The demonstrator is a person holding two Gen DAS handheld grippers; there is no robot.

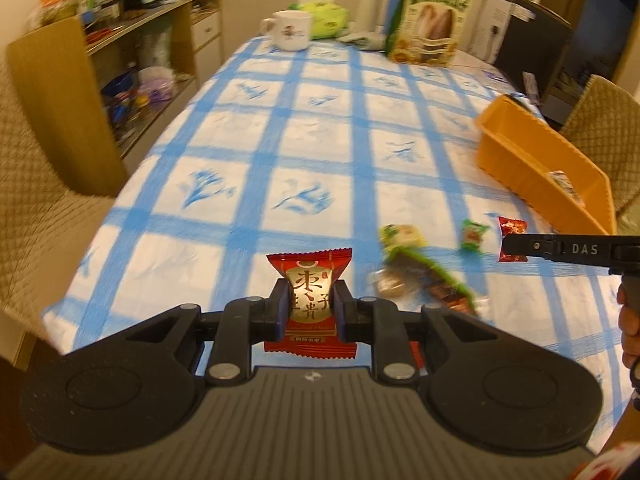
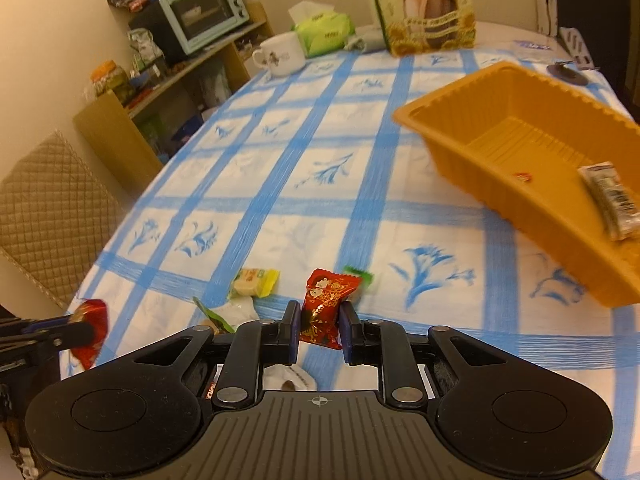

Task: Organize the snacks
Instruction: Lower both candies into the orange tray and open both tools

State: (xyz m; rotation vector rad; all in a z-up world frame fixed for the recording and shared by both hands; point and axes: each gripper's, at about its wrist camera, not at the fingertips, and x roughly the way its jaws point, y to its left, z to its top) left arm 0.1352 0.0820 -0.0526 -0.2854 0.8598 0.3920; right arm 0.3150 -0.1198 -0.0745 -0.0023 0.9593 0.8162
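1. Left wrist view: the left gripper (image 1: 310, 300) has its fingers (image 1: 280, 306) clenched on a red date candy packet (image 1: 310, 280), held above the near end of the tabletop (image 1: 280, 120).
2. Right wrist view: the right gripper (image 2: 320, 322) grasps a small red candy (image 2: 326, 304) between its fingers (image 2: 292, 324), also off the cloth.
3. An orange tray (image 2: 500, 92) sits to the right on the tabletop, with a grey wrapped snack (image 2: 610, 200) lying inside it.
4. Loose snacks remain near the front edge: a yellow candy (image 2: 256, 282), a green candy (image 1: 474, 234) and a long green packet (image 1: 436, 280).
5. A white mug (image 1: 289, 30) and a sunflower seed bag (image 1: 432, 16) stand at the far end.
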